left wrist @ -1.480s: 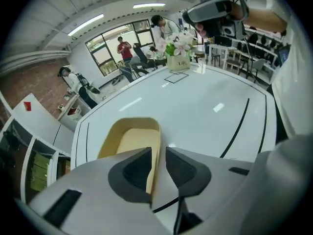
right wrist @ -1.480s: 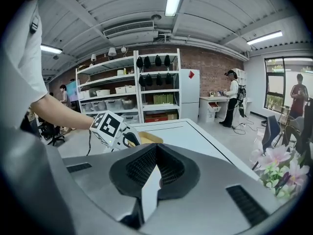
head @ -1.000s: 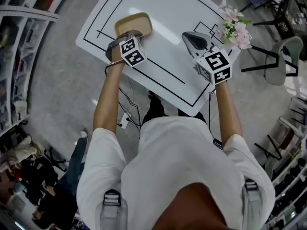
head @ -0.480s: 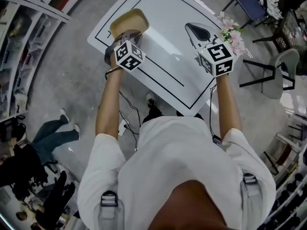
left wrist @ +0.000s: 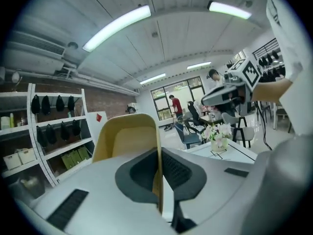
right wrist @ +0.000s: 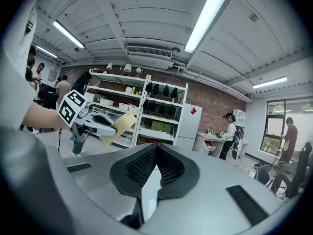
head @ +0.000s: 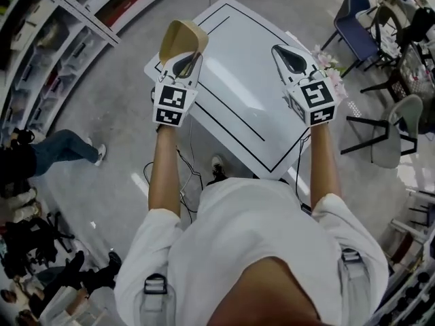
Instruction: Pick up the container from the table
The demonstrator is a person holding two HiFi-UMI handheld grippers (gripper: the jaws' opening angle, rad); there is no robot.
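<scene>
The container (head: 182, 38) is a shallow tan tray with rounded corners. My left gripper (head: 185, 63) is shut on its near rim and holds it tilted up, off the white table (head: 238, 80). In the left gripper view the tray (left wrist: 128, 136) stands upright, its rim pinched between the dark pads of my left gripper (left wrist: 160, 180). My right gripper (head: 291, 60) hovers over the table's right side, shut with nothing in it. The right gripper view shows that gripper's jaws (right wrist: 150, 173) closed, with the tray (right wrist: 119, 126) held up at the left.
A pot of pink flowers (head: 331, 66) stands at the table's right edge. Chairs (head: 394, 114) stand to the right, and shelving (head: 41, 53) lines the left. People stand on the floor at the lower left (head: 47, 151).
The tray has come off the table in my left gripper and now tilts upward. Both grippers have risen and point more toward the room than the tabletop.
</scene>
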